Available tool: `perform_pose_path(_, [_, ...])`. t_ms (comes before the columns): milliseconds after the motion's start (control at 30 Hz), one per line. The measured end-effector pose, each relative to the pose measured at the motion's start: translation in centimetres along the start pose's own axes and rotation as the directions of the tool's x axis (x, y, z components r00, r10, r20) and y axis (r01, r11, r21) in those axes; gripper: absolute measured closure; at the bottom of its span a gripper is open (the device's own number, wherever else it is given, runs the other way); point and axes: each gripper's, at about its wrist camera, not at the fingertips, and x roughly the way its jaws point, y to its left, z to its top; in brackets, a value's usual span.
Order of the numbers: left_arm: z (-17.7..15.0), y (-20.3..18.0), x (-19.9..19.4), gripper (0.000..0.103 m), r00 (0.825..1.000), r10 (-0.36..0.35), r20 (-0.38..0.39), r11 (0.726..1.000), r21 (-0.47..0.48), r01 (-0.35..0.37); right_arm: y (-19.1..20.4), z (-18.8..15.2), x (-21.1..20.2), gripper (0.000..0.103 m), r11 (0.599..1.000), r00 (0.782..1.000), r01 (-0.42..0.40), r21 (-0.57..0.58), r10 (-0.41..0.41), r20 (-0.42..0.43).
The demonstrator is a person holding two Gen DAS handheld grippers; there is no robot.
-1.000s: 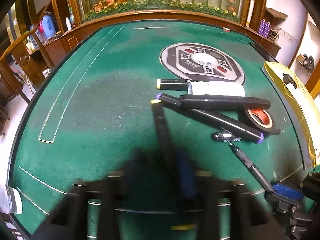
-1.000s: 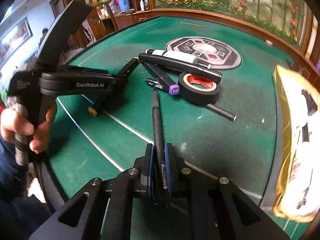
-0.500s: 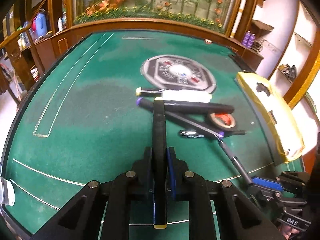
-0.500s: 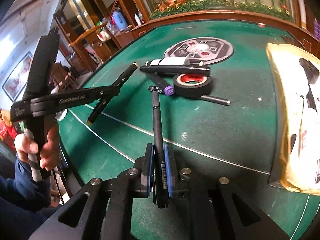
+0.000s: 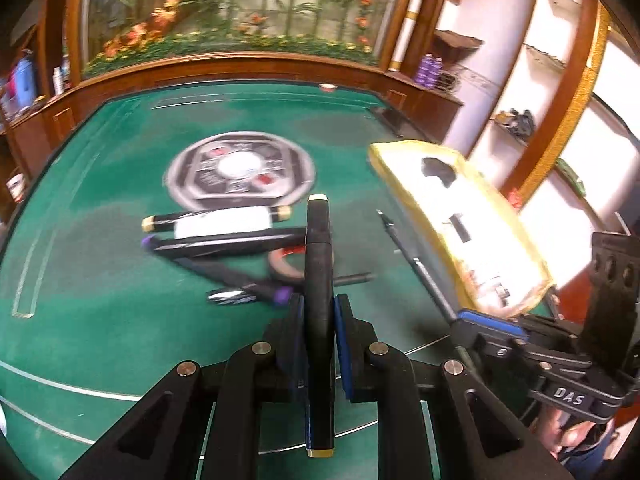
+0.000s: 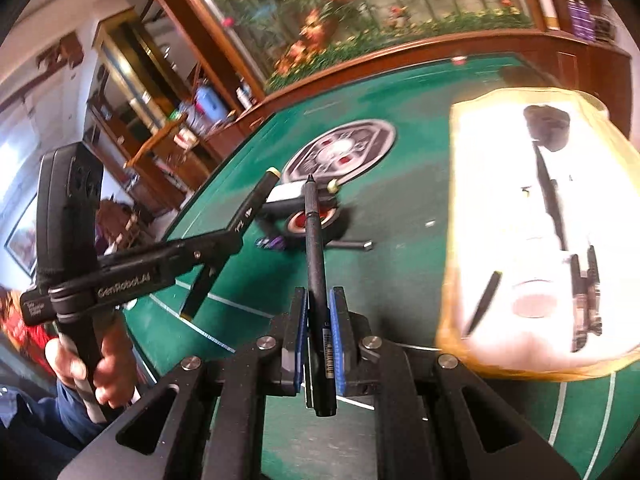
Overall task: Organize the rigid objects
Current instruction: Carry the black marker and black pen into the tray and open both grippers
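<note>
We've got the left gripper (image 5: 318,332) fingers pinching a fat marker (image 5: 319,280) mid-barrel, the right gripper (image 6: 319,332) fingers pinching a thin pen (image 6: 316,264), both off the table (image 5: 100,300). Light, stiff, probably slippery plastic.

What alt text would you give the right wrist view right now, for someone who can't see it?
The right gripper is shut on a thin black pen, above the green table. A yellow-edged tray lies to the right; to the left, the left gripper holds a black marker.
</note>
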Motion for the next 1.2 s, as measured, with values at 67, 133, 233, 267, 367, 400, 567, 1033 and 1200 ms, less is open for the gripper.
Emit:
perform_pose_path(67, [0.7, -1.5, 0.4, 0.088, 0.999, -0.044, -0.004, 0.999, 0.018, 0.044, -0.9, 0.2, -1.0, 0.092, 0.999, 1.000, 0.014, 0.032, -0.014, 0.023])
perform_pose_path(133, [1.4, -3.4, 0.7, 0.088, 0.996, -0.088, -0.002, 0.995, 0.040, 0.088, -1.7, 0.4, -2.0, 0.092, 0.998, 0.998, 0.031, 0.055, -0.034, 0.047])
perform_pose_path(233, [2.1, -6.0, 1.5, 0.088, 0.992, -0.128, -0.013, 0.989, 0.078, 0.129, -3.2, 0.7, -4.0, 0.092, 0.994, 0.993, 0.062, 0.095, -0.071, 0.093])
perform_pose_path(267, [2.3, -6.7, 1.8, 0.088, 0.990, -0.138, -0.017, 0.986, 0.088, 0.139, -3.6, 0.8, -4.4, 0.092, 0.992, 0.992, 0.067, 0.106, -0.078, 0.104])
perform_pose_path(367, [3.0, -9.0, 2.9, 0.088, 0.985, -0.167, -0.035, 0.980, 0.105, 0.170, -5.5, 1.0, -6.0, 0.092, 0.983, 0.984, 0.095, 0.156, -0.117, 0.136])
perform_pose_path(400, [3.3, -9.6, 3.2, 0.088, 0.983, -0.176, -0.042, 0.978, 0.107, 0.180, -5.9, 1.0, -6.3, 0.092, 0.980, 0.982, 0.100, 0.170, -0.125, 0.143])
perform_pose_path(567, [4.3, -12.5, 5.1, 0.088, 0.975, -0.209, -0.073, 0.969, 0.118, 0.217, -8.8, 1.5, -7.8, 0.092, 0.962, 0.969, 0.142, 0.233, -0.183, 0.167])
perform_pose_path(1033, [4.7, -16.1, 11.5, 0.089, 0.963, -0.222, -0.153, 0.971, 0.058, 0.233, -14.1, 2.6, -7.7, 0.092, 0.910, 0.936, 0.282, 0.303, -0.331, 0.121])
perform_pose_path(1200, [4.5, -16.2, 12.2, 0.089, 0.964, -0.219, -0.148, 0.972, 0.056, 0.229, -14.2, 2.8, -7.0, 0.092, 0.903, 0.928, 0.328, 0.278, -0.363, 0.081])
